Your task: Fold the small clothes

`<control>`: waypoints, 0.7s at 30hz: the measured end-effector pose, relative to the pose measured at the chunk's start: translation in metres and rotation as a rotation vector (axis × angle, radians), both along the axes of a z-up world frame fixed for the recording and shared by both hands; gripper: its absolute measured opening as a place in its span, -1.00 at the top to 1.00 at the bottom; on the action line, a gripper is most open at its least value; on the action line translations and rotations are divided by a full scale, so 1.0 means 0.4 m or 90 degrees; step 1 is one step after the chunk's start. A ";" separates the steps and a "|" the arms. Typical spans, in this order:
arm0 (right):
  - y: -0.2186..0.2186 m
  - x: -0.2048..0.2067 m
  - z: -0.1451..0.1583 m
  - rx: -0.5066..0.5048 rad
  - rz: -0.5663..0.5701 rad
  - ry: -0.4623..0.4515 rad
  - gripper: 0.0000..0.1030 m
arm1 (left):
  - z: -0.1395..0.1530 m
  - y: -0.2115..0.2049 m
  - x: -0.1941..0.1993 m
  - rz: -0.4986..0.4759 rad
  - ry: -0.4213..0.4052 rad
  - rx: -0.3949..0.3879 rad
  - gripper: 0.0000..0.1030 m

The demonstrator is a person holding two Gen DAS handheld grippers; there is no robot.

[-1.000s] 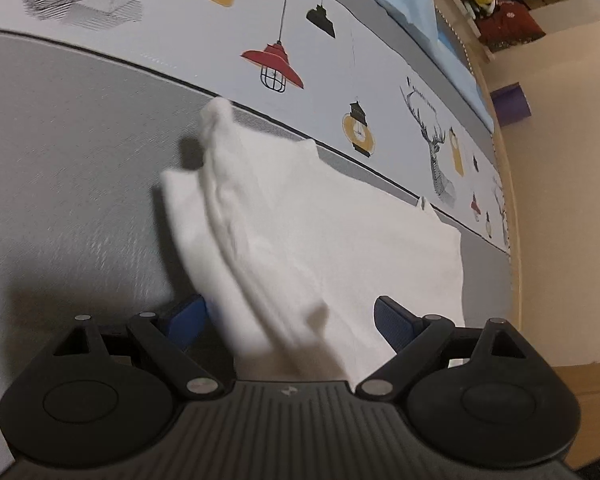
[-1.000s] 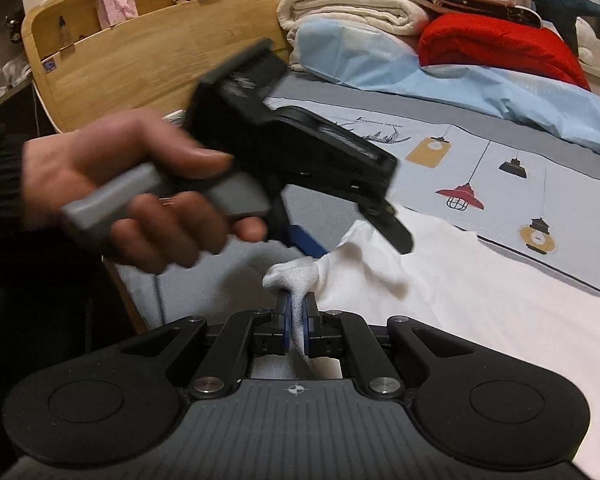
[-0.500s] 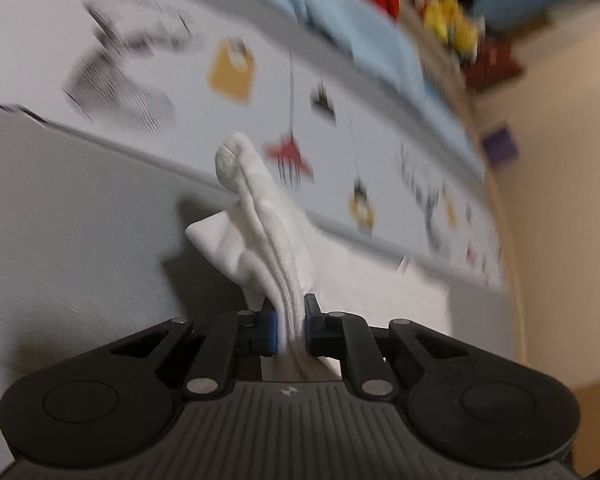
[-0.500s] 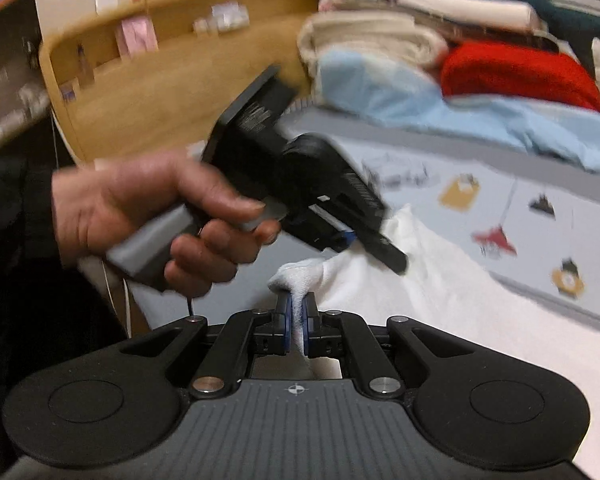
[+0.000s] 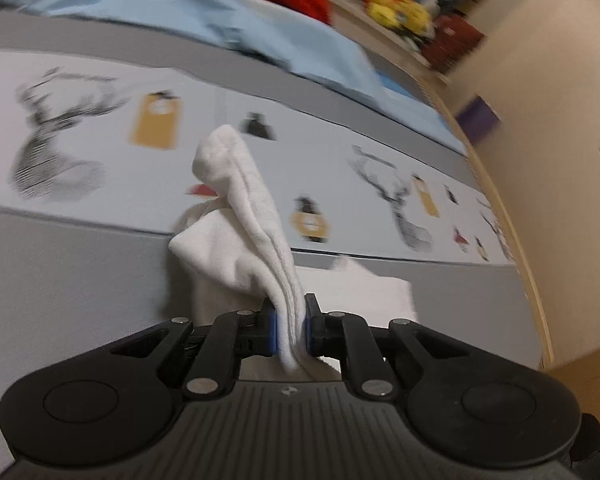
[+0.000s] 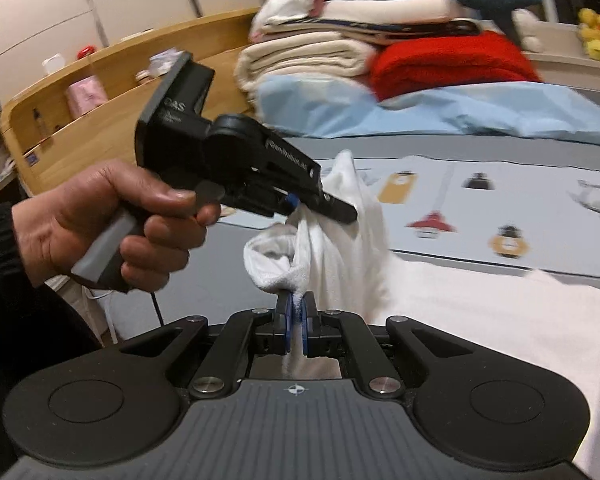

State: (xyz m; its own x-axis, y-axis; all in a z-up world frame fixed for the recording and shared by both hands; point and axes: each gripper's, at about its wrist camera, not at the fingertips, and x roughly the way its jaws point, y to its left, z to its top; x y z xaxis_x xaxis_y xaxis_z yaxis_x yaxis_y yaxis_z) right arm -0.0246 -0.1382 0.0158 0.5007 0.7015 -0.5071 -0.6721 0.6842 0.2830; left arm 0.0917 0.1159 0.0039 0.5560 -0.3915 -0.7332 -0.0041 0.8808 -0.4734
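Observation:
A small white garment (image 5: 244,216) is pinched at one edge between the pads of my left gripper (image 5: 290,328), which is shut on it; a bunched fold sticks up in front of the fingers. In the right wrist view, a person's hand holds the left gripper (image 6: 300,208) up and to the left, with the white garment (image 6: 340,248) hanging from it. My right gripper (image 6: 296,320) is shut on a thick hem of the same garment. The rest of the cloth trails down to the right onto the bed (image 6: 260,148).
The bed (image 5: 80,280) has a grey cover with a printed pale strip (image 5: 100,128). Folded blankets (image 6: 312,56), a red blanket (image 6: 452,60) and a light blue sheet (image 6: 420,108) are piled at its far side. A wooden headboard (image 6: 100,120) curves on the left.
My left gripper closed on the white garment and lifted that edge up off the bed. My right gripper kept its grip and rose slightly with it.

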 end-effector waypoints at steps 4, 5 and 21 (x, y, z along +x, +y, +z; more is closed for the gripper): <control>-0.126 -0.010 0.008 -0.002 -0.049 0.005 0.93 | 0.022 -0.168 0.040 -0.074 -0.023 0.007 0.74; -0.154 -0.015 0.007 -0.003 -0.057 0.006 0.94 | 0.025 -0.208 0.044 -0.089 -0.027 0.006 0.74; -0.523 -0.021 -0.105 -0.081 -0.334 0.215 0.85 | 0.033 -0.436 0.010 -0.188 -0.069 -0.041 0.14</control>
State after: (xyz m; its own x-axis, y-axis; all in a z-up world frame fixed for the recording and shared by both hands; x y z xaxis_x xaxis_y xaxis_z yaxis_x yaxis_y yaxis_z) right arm -0.0329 -0.3474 -0.0262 0.5598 0.3303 -0.7600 -0.1260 0.9404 0.3159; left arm 0.0955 -0.0586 0.0170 0.4849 -0.5912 -0.6445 0.3006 0.8047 -0.5119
